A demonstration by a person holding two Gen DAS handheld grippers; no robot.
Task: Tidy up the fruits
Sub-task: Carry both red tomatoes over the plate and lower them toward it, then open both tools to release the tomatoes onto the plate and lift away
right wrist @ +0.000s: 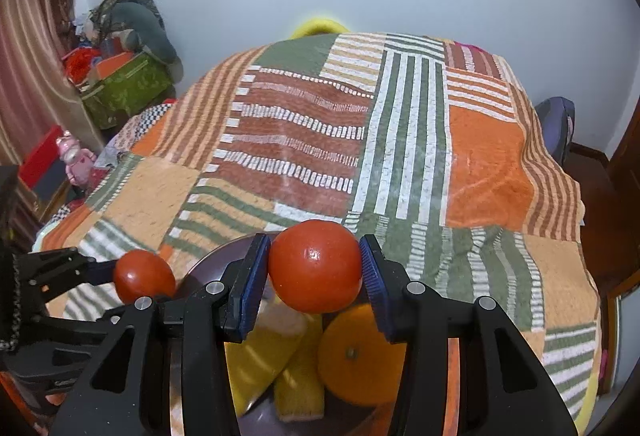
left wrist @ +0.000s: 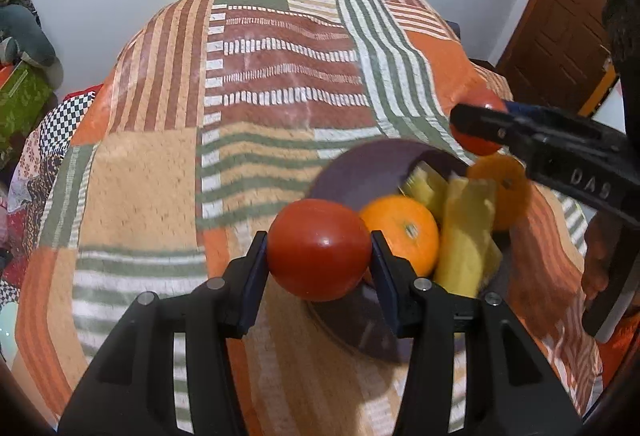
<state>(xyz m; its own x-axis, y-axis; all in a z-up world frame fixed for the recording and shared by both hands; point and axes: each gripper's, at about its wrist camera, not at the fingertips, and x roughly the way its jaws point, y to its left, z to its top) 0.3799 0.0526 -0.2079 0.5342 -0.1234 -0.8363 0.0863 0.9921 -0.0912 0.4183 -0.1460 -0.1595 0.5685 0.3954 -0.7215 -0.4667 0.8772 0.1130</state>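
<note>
My left gripper (left wrist: 319,250) is shut on a red tomato (left wrist: 319,249) and holds it over the near left rim of a dark purple bowl (left wrist: 362,172). The bowl holds an orange (left wrist: 404,234), yellow banana pieces (left wrist: 464,232) and a second orange (left wrist: 502,192). My right gripper (right wrist: 315,266) is shut on another red tomato (right wrist: 316,265) above the bowl (right wrist: 208,268), over an orange (right wrist: 354,352) and banana pieces (right wrist: 260,360). In the left wrist view the right gripper (left wrist: 476,128) comes in from the right with its tomato (left wrist: 482,104). The left gripper's tomato (right wrist: 145,277) shows at the left.
A striped patchwork cloth (left wrist: 280,84) covers the table (right wrist: 480,156). A white wall stands behind. A green box (right wrist: 124,88) and clutter sit at the far left, a wooden door (left wrist: 568,36) at the right. A yellow object (right wrist: 318,26) peeks over the table's far edge.
</note>
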